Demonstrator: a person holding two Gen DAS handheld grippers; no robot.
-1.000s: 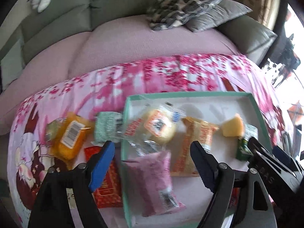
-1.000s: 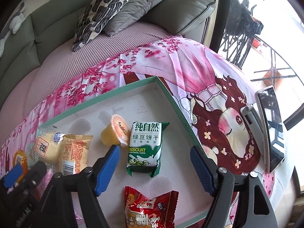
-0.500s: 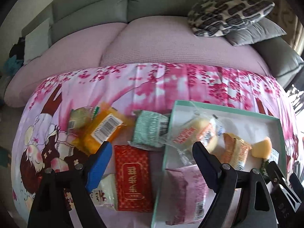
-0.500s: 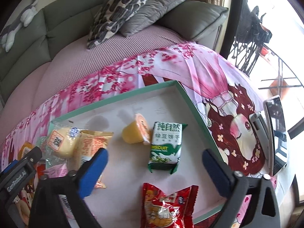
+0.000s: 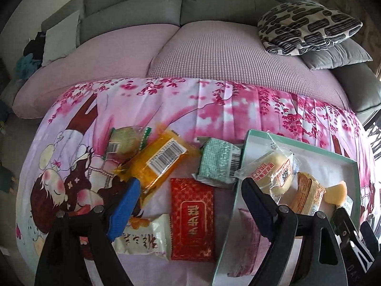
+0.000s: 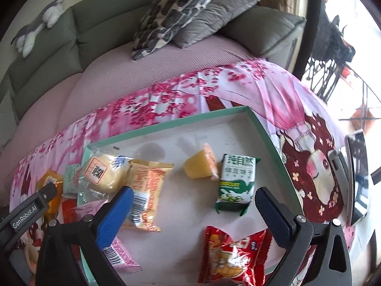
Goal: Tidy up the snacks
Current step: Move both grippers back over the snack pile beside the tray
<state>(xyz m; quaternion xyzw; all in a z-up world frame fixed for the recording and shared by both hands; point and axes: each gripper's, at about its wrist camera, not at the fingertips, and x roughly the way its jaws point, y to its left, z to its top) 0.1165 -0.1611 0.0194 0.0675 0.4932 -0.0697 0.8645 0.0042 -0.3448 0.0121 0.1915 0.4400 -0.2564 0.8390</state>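
Note:
A shallow box with a green rim (image 6: 262,128) lies on the pink cloth and holds a wrapped bun (image 6: 104,174), an orange packet (image 6: 147,190), a yellow jelly cup (image 6: 200,166), a green biscuit pack (image 6: 235,183), a red snack bag (image 6: 233,255) and a pink packet (image 6: 119,255). My right gripper (image 6: 190,212) is open and empty above the box. My left gripper (image 5: 188,209) is open and empty over loose snacks left of the box (image 5: 245,147): a red packet (image 5: 193,217), a white packet (image 5: 145,238), an orange pack (image 5: 157,164), a pale green pack (image 5: 216,159), a round cake (image 5: 123,138).
The pink printed cloth (image 5: 214,104) covers a low table in front of a grey sofa with a lilac seat cover (image 5: 214,54) and patterned cushions (image 5: 307,26). A phone on a stand (image 6: 357,176) sits at the right edge of the cloth. A window is to the right.
My left gripper has swung left, from over the box to over the loose snacks outside it. My right gripper drew back slightly. Both stayed open.

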